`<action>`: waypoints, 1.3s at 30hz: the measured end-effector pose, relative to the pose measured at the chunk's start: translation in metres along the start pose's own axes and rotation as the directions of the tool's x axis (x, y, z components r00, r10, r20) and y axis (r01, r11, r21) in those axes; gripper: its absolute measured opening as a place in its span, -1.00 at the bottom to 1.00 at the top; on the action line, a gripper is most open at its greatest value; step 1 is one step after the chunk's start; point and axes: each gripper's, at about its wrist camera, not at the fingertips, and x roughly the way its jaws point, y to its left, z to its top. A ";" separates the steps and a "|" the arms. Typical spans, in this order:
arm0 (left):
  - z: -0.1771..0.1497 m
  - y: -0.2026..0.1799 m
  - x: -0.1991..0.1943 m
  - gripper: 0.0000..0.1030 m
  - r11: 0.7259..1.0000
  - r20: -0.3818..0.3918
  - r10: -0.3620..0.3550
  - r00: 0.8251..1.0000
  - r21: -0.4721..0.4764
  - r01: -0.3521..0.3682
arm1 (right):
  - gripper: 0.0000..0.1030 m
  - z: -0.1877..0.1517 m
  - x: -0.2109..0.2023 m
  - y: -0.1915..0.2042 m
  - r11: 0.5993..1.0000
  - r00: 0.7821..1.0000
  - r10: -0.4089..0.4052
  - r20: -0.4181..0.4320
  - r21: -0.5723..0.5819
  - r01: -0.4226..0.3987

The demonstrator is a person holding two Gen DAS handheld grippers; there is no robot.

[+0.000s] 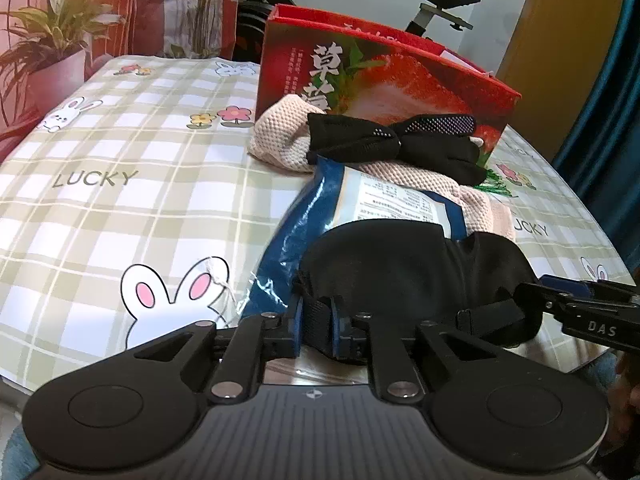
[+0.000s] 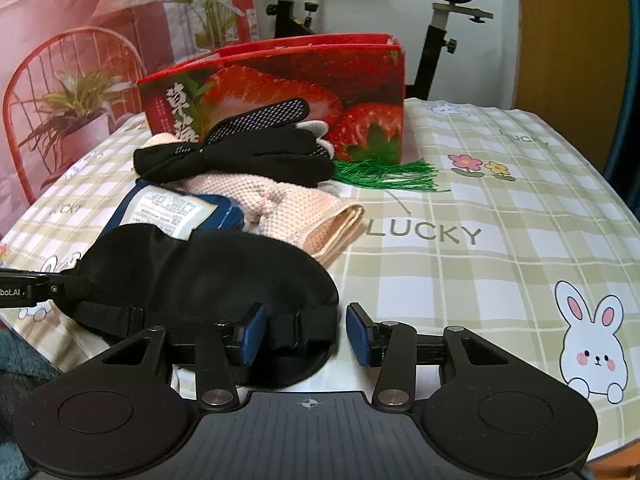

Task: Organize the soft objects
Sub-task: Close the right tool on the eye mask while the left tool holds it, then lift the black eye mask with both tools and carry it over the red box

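Landmark for this report: the strawberry box (image 2: 280, 96), standing open-topped at the far side of the table (image 2: 500, 240).

Holding arrangement. The eye mask (image 2: 208, 276) lies nearest the cameras, well in front of the box, partly over a blue packet (image 1: 296, 236). The left gripper (image 1: 316, 330) has its jaws drawn together on the mask's strap (image 1: 318, 316) at the mask's left end; blue pads sit hard against the black webbing on both sides. The right gripper (image 2: 304, 334) stands with its jaws apart. The mask's right end and its strap loop (image 2: 294, 328) lie between them: the left pad is touching or very near the fabric, the right pad is clear of it. I judge no grip made on that side.

Probable reason. Soft, floppy material sags when lifted from one point. Taking both ends would keep the mask stretched and flat for transfer, presumably into the box. One end is secured; the other is lined up but not clamped.

Other items. Between mask and box lie a pink knit (image 2: 304, 212) and, on top of it, black gloves (image 2: 240, 156) resting against the box front. Green tassel (image 2: 384, 176) sits at the box's front right foot. All are well beyond both grippers and untouched.

Position of task item relative to grippers. The mask spans from one gripper to the other, its body just ahead of both sets of fingers, resting on packet and table, not lifted as far as can be told.
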 end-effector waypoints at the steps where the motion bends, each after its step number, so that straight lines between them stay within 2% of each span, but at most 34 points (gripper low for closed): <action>1: 0.000 0.000 0.000 -0.74 1.000 0.002 0.005 1.000 0.001 -0.005 | -0.15 0.000 -0.001 -0.001 1.000 1.000 0.001 0.000 0.008 -0.001; 8: 0.000 0.001 0.003 -0.74 1.000 -0.008 0.019 1.000 -0.007 -0.020 | 0.07 -0.001 0.001 -0.001 0.998 0.999 0.044 -0.026 0.042 -0.043; 13: -0.001 0.002 0.005 -0.72 1.000 -0.013 0.013 1.000 -0.013 -0.013 | 0.08 0.000 0.005 0.003 0.997 0.997 0.072 -0.026 0.036 -0.071; 15: -0.001 0.002 0.005 -0.72 1.000 -0.014 0.012 1.000 -0.011 -0.012 | 0.00 0.001 0.005 0.004 0.996 0.996 0.084 -0.029 0.034 -0.083; 17: -0.001 0.001 0.006 -0.72 1.000 -0.014 0.013 1.000 -0.009 -0.013 | -0.26 0.003 0.005 0.004 0.994 0.994 0.104 -0.031 0.041 -0.102; 24: -0.002 0.001 0.006 -0.72 1.000 -0.014 0.012 1.000 -0.011 -0.012 | -0.37 0.010 -0.012 0.000 0.991 0.992 0.114 0.048 0.067 -0.117; 27: -0.002 0.002 0.006 -0.72 1.000 -0.014 0.011 1.000 -0.011 -0.011 | -0.56 0.013 -0.017 -0.002 0.991 0.992 0.108 0.070 0.069 -0.113; 29: -0.002 0.002 0.006 -0.72 1.000 -0.013 0.010 1.000 -0.014 -0.010 | -0.78 0.014 -0.017 -0.002 0.994 0.994 0.087 0.070 0.064 -0.091; 34: -0.002 0.004 0.000 -0.75 0.999 0.012 0.013 1.000 -0.029 -0.013 | -0.82 0.014 -0.018 -0.004 0.994 0.994 0.074 0.082 0.072 -0.080; 39: 0.006 -0.002 -0.022 -0.83 1.000 0.132 0.002 0.991 -0.012 0.000 | -0.84 0.018 -0.023 -0.008 0.993 0.991 0.075 0.115 0.080 -0.084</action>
